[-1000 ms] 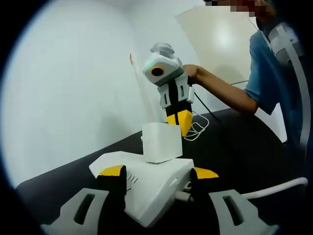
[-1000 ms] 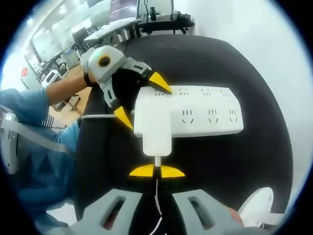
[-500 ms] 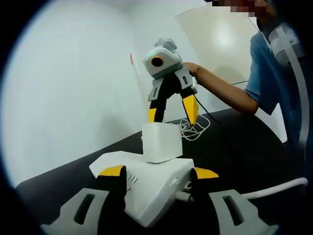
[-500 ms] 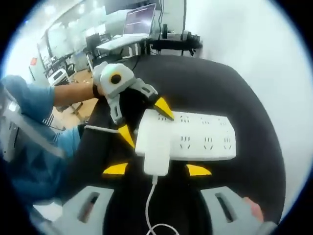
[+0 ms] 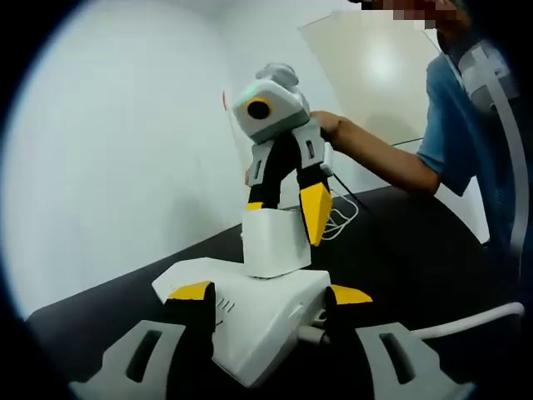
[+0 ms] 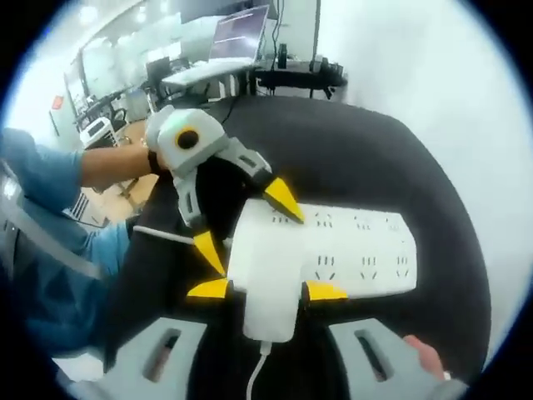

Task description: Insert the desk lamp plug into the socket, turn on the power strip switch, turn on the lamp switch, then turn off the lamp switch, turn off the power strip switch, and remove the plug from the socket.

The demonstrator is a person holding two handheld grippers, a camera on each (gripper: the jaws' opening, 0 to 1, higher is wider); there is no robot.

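Since half a second earlier, the right gripper [image 5: 283, 208] had come down from above the plug [image 5: 273, 242] until its yellow tips straddled the plug's top, and in the right gripper view the adapter had grown larger between that view's own jaws. One second back those jaws were pinched together on the cord; now they stood apart on either side of the plug [image 6: 268, 267], close to its sides. I could not tell whether they touched it.

Nearest in the left gripper view, the left gripper [image 5: 271, 296] had its jaws spread around the near end of the strip [image 5: 258, 312], seemingly clamped on it. My judgement was that this hold was there to keep the strip from lifting or sliding while the other hand worked the plug. From the right gripper view the left gripper [image 6: 246, 221] showed the same hold on the strip's [image 6: 358, 250] left end.

The plug sat upright in a socket at that end, its thin white cord [image 6: 258, 379] trailing toward the right camera. The strip lay flat on the black counter [image 6: 358, 167], and a thicker white cable [image 5: 466, 321] ran off to the right.

Farther off, a loose coil of cord [image 5: 337, 218] lay on the counter behind the plug, beside the person's hand [image 5: 326, 125].

No brand, label or readable writing showed on plug or strip.
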